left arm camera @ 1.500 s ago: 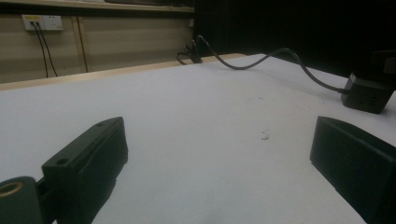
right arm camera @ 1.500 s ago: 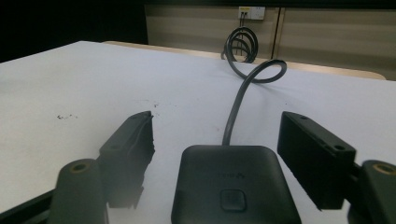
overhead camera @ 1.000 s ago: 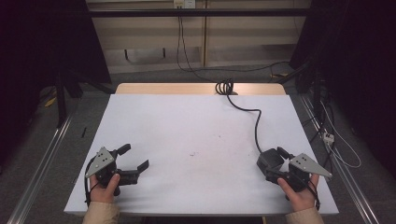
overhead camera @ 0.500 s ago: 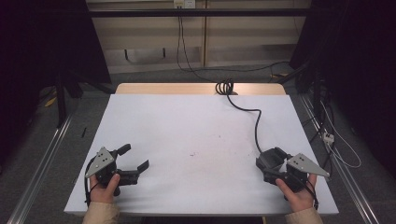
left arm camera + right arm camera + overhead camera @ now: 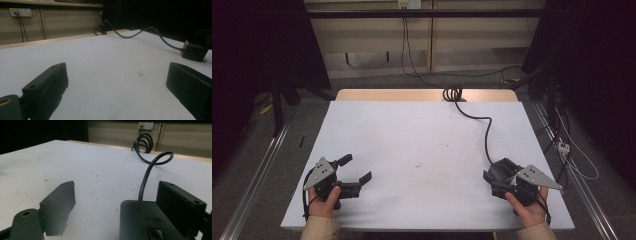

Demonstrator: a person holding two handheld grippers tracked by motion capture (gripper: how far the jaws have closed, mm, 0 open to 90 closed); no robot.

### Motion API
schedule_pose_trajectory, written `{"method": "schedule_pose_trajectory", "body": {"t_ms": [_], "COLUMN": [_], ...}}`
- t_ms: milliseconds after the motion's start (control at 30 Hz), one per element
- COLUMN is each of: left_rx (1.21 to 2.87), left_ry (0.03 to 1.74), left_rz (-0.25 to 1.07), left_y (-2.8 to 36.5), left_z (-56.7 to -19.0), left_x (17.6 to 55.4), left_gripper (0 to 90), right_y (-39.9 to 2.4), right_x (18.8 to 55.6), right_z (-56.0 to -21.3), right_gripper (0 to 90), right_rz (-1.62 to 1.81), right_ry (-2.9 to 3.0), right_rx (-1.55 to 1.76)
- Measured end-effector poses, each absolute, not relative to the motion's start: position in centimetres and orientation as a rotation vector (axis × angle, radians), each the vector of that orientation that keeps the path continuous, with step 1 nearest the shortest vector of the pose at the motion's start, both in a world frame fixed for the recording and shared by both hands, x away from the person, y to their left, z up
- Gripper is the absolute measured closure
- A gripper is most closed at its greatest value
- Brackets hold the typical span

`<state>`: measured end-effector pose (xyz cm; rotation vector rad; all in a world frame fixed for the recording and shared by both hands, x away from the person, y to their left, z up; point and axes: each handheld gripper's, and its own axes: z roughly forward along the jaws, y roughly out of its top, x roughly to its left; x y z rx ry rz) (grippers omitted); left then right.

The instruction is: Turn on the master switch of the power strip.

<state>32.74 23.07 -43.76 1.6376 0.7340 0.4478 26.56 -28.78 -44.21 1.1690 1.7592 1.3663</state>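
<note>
A big white table (image 5: 422, 145) sits in the middle of the room, with a thin wooden strip (image 5: 387, 94) along its far edge. The left gripper (image 5: 354, 175) rests near the front left corner of the table, held by the person's left hand (image 5: 325, 202). Its two black jaws are spread wide apart with nothing between them, and in the left gripper view just bare white table lies ahead of them. The right gripper (image 5: 117, 202) is near the front right corner, close to the right edge, held by the right hand (image 5: 527, 207). Its jaws are also spread apart. A flat black box (image 5: 147, 222) lies between them, close against the right jaw, with a wide gap to the left jaw, so the jaws are not squeezing it. I cannot tell if the right jaw is touching it. A black cable (image 5: 486, 131) runs from the box across the table to a coil (image 5: 453, 93) at the far edge. The whole middle of the table is open, with just a few tiny dark specks (image 5: 418, 165) on it. The two grippers are well apart, so there is lots of room between them. Past the table is a grey floor (image 5: 377, 80) and a wall with a socket (image 5: 146, 125).
</note>
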Motion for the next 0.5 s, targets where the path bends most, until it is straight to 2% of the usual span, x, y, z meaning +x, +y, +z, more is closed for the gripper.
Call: {"method": "schedule_pose_trajectory", "body": {"t_ms": [500], "left_rx": [1.636], "left_ry": [0.735], "left_rz": [0.449], "left_y": [23.13], "left_z": [-43.71], "left_x": [32.68], "left_gripper": [3.7], "right_y": [-28.20], "right_x": [26.55], "right_z": [-44.39], "right_gripper": [14.0], "right_rz": [1.395], "right_ry": [1.782], "right_rx": [1.149]}}
